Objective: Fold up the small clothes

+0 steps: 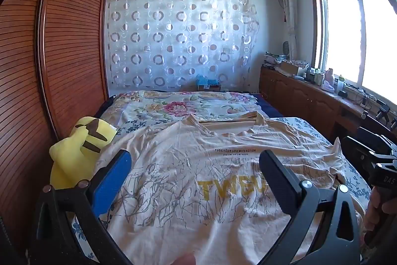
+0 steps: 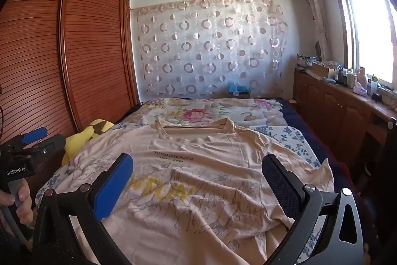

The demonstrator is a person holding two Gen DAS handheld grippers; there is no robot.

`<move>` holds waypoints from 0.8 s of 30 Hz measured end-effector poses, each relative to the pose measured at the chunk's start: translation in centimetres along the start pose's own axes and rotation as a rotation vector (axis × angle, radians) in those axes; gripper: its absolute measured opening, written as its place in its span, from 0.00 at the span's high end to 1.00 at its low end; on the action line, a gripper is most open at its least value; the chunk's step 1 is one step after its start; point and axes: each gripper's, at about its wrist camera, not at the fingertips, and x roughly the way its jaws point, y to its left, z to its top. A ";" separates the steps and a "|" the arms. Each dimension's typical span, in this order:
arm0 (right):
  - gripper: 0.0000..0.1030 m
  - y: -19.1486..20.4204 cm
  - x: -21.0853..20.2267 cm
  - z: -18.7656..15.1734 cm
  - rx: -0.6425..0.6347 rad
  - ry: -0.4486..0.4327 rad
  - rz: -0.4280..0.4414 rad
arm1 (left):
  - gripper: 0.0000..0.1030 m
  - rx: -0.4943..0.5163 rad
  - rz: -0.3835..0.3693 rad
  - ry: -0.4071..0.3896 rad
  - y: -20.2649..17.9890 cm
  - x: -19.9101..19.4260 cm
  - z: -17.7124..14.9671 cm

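A beige T-shirt [image 1: 198, 165] with yellow letters and a grey branch print lies spread front-up on the bed, collar toward the far end; it also fills the right wrist view [image 2: 198, 178]. My left gripper [image 1: 196, 163] hovers above its lower half with the jaws wide open and nothing between them. My right gripper [image 2: 198, 168] hangs over the shirt's lower right part, equally wide open and empty. Each tool shows at the edge of the other's view, held by a hand [image 2: 17, 203].
A yellow plush toy [image 1: 79, 153] sits at the bed's left edge against the louvred wooden wardrobe [image 1: 49, 54]. A floral blanket [image 1: 186, 106] covers the far end of the bed. A wooden cabinet [image 1: 310, 96] with clutter runs along the right under the window.
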 end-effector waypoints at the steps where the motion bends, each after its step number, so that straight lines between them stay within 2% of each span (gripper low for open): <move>1: 0.00 0.0 0.0 0.0 0.001 0.001 0.002 | 0.00 -0.008 -0.004 -0.003 0.0 0.0 0.0; 24: 0.00 0.1 -0.1 0.0 -0.003 -0.010 -0.005 | 0.00 0.019 0.009 0.004 -0.1 0.0 0.0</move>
